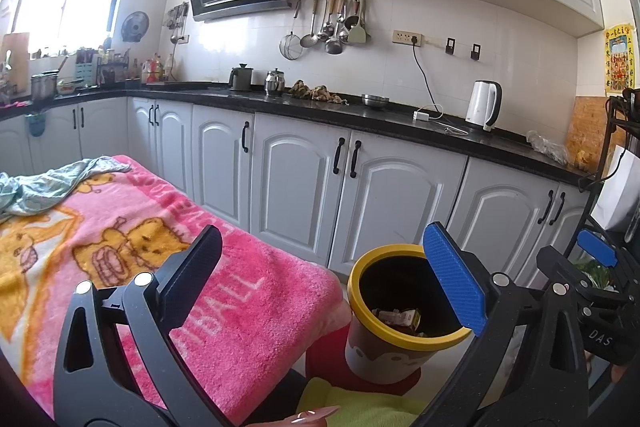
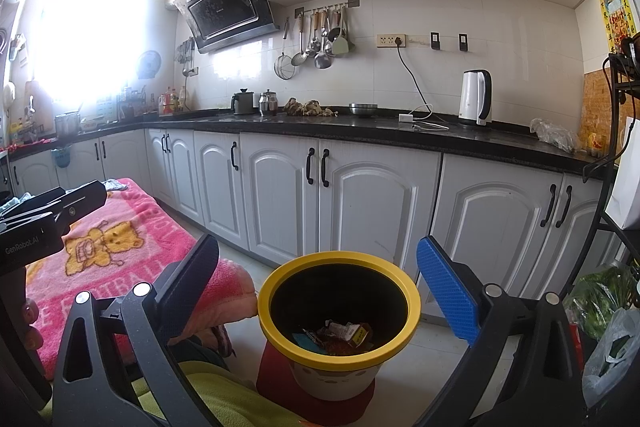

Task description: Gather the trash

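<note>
— So where was the trash?

— Crumpled wrappers (image 2: 340, 334) already lay at the bottom of my bin (image 2: 339, 351), a round tub with a smooth yellow rim, standing on a red stool (image 2: 280, 383) just beside the table.

— And your tools?

— My right gripper (image 2: 316, 283) hung over the bin, jaws wide, holding nothing. My left gripper (image 1: 320, 279) was wide and empty too, above the fluffy pink blanket (image 1: 224, 307).

— Which step, then?

— Between drops, I judged. Next I needed another scrap; only a rumpled pale cloth (image 1: 44, 183) lay on the blanket.
</note>
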{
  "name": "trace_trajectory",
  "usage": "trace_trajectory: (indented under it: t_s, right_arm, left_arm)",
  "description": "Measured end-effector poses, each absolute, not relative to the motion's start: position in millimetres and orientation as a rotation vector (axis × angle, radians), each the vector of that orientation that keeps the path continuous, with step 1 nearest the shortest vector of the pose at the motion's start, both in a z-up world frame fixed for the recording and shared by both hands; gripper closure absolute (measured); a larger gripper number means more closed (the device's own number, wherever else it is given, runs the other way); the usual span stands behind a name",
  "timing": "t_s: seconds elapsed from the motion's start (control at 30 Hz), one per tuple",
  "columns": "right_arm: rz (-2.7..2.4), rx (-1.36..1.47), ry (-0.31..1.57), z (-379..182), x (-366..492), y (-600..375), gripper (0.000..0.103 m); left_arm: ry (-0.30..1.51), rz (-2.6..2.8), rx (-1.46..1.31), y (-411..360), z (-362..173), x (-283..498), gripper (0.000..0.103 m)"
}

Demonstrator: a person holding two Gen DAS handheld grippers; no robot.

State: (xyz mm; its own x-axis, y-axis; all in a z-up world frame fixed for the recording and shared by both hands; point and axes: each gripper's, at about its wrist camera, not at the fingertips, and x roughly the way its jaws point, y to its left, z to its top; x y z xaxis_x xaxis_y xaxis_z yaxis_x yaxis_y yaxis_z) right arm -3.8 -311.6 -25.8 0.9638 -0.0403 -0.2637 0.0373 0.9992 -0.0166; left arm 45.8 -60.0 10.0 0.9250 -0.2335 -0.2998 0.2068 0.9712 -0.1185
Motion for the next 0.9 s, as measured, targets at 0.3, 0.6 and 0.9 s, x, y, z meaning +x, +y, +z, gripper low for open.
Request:
trace_trajectory:
  t_s: [0.3,0.6,0.9]
  right_arm:
    - [-0.037,-0.013,0.270,-27,-3,-312,0.006]
    - [-0.032,-0.015,0.273,-27,-3,-309,0.006]
    - [0.067,-0.076,0.290,-14,15,-284,0.006]
  left_arm:
    - [0.319,-0.228,-0.084,-58,11,47,0.011]
    - [0.331,-0.217,-0.080,-59,11,46,0.011]
    - [0.364,-0.150,-0.154,-26,14,46,0.011]
